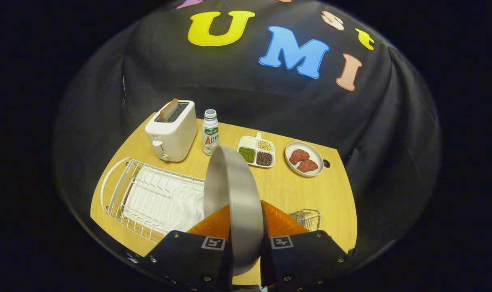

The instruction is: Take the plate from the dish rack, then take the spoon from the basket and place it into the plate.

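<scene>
While the round grey metal plate (pixel 234 202) stands on edge between the two fingers, the gripper (pixel 246 227) has it clamped, one finger pressed to each face, and it is held up above the light wooden table (pixel 286 186). Its rim rises well ahead of the fingers, hiding part of the table beyond.

Beside it, on the near left of the table, the white wire dish rack (pixel 157 198) sits on its white drip tray with no dishes in its slots, and the plate touches neither. So the first step, taking the plate out of the rack, looks done. What seems left is to set the plate down flat on bare table, let it go, then fetch the spoon.

Just beyond the right finger lies a small wire basket (pixel 309 219), mostly hidden; I cannot tell whether a spoon is in it from here.

Farther back stand a white toaster (pixel 172 132) with a slice of toast in one slot, a small white bottle with a green cap (pixel 210 132), a white divided dish of beans and grains (pixel 257 152), and an oval white dish with two pieces of red meat (pixel 304 159). Bare table between the rack and these dishes looks a fair landing place for the plate.
</scene>
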{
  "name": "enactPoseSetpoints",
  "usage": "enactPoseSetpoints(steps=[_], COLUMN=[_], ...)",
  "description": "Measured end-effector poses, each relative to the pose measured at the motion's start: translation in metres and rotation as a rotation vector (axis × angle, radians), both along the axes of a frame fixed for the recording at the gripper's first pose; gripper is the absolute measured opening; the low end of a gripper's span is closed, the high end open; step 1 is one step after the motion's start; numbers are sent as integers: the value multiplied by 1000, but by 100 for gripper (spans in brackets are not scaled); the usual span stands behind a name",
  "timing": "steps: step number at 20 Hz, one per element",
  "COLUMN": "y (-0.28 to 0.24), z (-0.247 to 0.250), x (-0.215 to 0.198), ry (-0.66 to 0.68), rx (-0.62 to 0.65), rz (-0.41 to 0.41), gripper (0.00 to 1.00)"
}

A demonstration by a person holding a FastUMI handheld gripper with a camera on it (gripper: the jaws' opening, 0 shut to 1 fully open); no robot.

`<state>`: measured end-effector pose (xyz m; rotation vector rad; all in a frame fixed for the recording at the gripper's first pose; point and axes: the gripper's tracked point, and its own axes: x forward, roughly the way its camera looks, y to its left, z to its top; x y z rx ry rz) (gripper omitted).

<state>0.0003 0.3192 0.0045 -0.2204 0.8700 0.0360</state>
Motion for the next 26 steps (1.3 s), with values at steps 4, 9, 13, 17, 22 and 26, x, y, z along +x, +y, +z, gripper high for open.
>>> enactPoseSetpoints(steps=[4, 9, 13, 17, 22, 26], y=[-32, -88, -128, -159, -173, -171], z=[13, 17, 6, -14, -46, -71], x=[-22, -45, -65, -88, -111, -124], ry=[-2, -9, -3, 26, 68, 89], rx=[50, 72, 97, 111, 156, 223], rz=[6, -14, -42, -43, -16, -4], gripper=[26, 26, 26, 26, 26, 26])
